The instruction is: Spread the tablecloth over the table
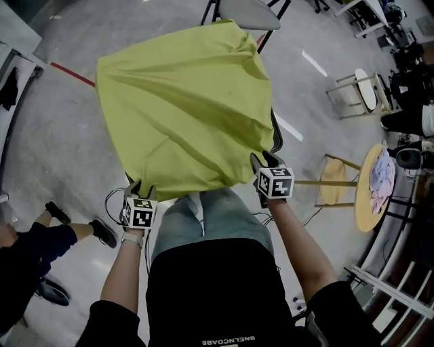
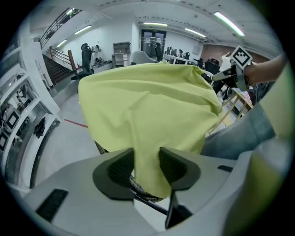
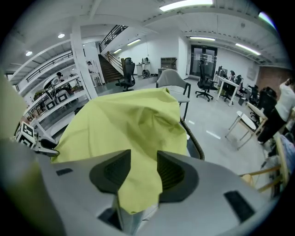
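The yellow-green tablecloth (image 1: pixel 183 101) lies rumpled and draped over the table, hiding nearly all of it; only a dark table rim (image 1: pixel 275 137) shows at the right side. My left gripper (image 1: pixel 140 192) is shut on the cloth's near left corner, and in the left gripper view the fabric (image 2: pixel 147 106) fills the gap at the left gripper (image 2: pixel 146 162). My right gripper (image 1: pixel 266 164) is shut on the near right corner; in its own view the cloth (image 3: pixel 124 124) hangs down through the right gripper (image 3: pixel 144 168). Both grippers point steeply down at the table's near edge.
A grey chair (image 1: pixel 247 13) stands beyond the table. To the right are a white stool (image 1: pixel 357 91), a wooden stool (image 1: pixel 332 179) and a round wooden table (image 1: pixel 375 196) with folded cloths. A seated person's legs (image 1: pixel 64 234) are at the left. A red line (image 1: pixel 71 74) marks the floor.
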`<state>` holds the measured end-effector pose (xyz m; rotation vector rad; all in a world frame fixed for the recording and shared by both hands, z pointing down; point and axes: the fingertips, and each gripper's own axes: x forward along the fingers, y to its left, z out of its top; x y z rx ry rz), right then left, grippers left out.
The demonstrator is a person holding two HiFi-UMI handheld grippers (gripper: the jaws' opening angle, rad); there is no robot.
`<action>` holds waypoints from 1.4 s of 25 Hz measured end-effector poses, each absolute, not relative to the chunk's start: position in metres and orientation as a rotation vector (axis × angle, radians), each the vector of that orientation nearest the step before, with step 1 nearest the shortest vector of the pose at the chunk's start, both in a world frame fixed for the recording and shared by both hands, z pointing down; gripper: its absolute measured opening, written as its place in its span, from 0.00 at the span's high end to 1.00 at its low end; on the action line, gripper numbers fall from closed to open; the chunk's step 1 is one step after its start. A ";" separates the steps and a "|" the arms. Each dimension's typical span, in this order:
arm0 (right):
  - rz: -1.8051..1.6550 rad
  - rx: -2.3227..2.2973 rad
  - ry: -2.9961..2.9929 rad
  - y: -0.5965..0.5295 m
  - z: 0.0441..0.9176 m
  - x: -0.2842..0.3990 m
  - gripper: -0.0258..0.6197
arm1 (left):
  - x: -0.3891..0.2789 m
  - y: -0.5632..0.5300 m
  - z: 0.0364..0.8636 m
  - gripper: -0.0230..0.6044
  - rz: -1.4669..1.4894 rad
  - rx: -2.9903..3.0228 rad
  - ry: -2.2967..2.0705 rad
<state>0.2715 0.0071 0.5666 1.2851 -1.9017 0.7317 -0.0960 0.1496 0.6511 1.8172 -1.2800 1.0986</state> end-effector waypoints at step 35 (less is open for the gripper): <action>0.797 1.273 -1.856 0.007 0.576 0.243 0.70 | -0.320 0.180 0.648 0.93 1.186 1.394 -1.591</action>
